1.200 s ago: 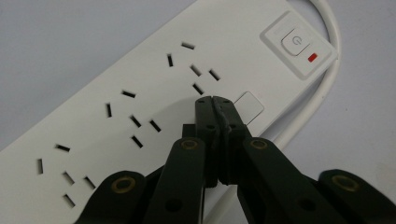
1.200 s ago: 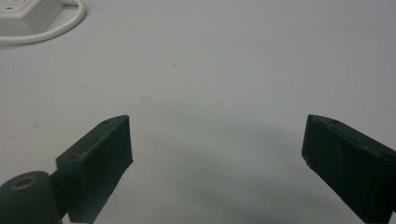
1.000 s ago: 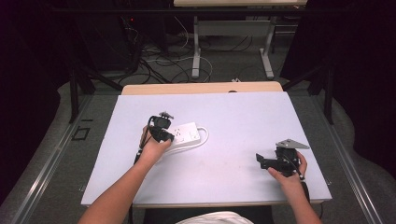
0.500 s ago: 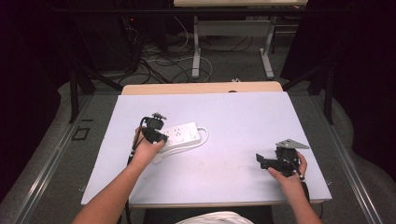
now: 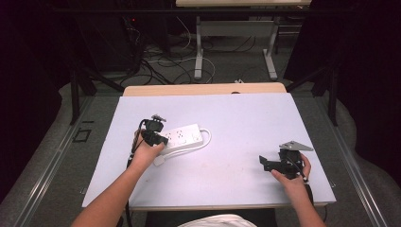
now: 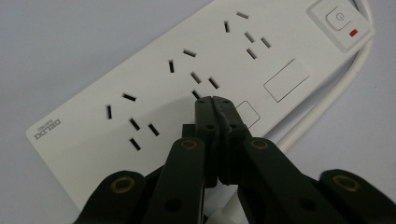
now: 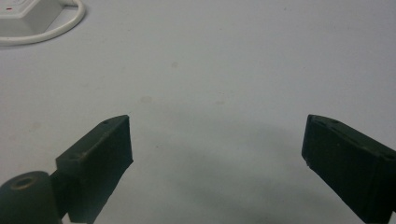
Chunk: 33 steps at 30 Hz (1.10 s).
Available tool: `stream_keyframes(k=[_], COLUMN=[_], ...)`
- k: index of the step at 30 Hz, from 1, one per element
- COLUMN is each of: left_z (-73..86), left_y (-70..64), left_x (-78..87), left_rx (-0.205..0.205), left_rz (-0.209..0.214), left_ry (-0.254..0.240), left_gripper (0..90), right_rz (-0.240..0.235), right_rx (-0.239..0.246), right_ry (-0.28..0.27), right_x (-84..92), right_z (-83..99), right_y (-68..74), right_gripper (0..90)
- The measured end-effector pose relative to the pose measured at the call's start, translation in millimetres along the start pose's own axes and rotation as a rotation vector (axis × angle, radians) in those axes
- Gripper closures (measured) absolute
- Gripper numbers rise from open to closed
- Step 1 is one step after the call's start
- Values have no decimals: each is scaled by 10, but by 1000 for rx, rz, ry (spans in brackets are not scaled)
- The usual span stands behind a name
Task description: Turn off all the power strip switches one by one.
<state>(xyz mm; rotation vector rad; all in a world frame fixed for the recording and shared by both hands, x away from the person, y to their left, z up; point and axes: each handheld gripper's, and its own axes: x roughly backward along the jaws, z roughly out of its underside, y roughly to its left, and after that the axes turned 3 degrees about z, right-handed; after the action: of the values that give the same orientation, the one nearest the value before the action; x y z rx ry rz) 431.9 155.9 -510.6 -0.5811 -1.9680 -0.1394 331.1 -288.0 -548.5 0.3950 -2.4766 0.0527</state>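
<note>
The power strip [image 5: 182, 137] lies flat on the worktop [image 5: 246, 127], left of centre, sockets facing up. Its white cord [image 5: 201, 144] loops round the right end and runs back along the near edge. In the left gripper view the switch [image 6: 340, 19] with its red indicator sits at the far right end of the strip.

The left claw [image 5: 153, 137] is over the left part of the strip. Its jaws are pressed fully together with nothing between them, and the closed tips point down at the strip face beside the middle socket group [image 6: 196, 70]. Whether the tips touch the plastic cannot be told. A closed claw forms a single narrow point; this posture suits pressing or steadying the strip rather than grasping it.

The right claw [image 5: 272, 163] rests at the near right of the worktop, well apart from the strip. Its jaws are spread wide and hold nothing; bare worktop lies between them. From the right gripper view the strip's switch end [image 7: 23, 14] and cord loop are seen at the far left. This position judges as standby: open and aimed toward the strip, ready to approach when needed.
</note>
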Motion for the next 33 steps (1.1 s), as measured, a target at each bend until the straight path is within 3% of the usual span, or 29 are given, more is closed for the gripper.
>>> stream_keyframes(k=[11,33], left_z=[4,-2], left_y=[25,-47], left_x=[5,-22], left_rx=[18,-11], left_rz=[14,9], left_ry=[-10,-10], left_gripper=[891,896], right_rz=[0,-1], right_rx=[-4,-4], right_ry=[2,0], right_x=[-1,3], right_z=[1,1], right_y=[3,1], right_gripper=[80,80])
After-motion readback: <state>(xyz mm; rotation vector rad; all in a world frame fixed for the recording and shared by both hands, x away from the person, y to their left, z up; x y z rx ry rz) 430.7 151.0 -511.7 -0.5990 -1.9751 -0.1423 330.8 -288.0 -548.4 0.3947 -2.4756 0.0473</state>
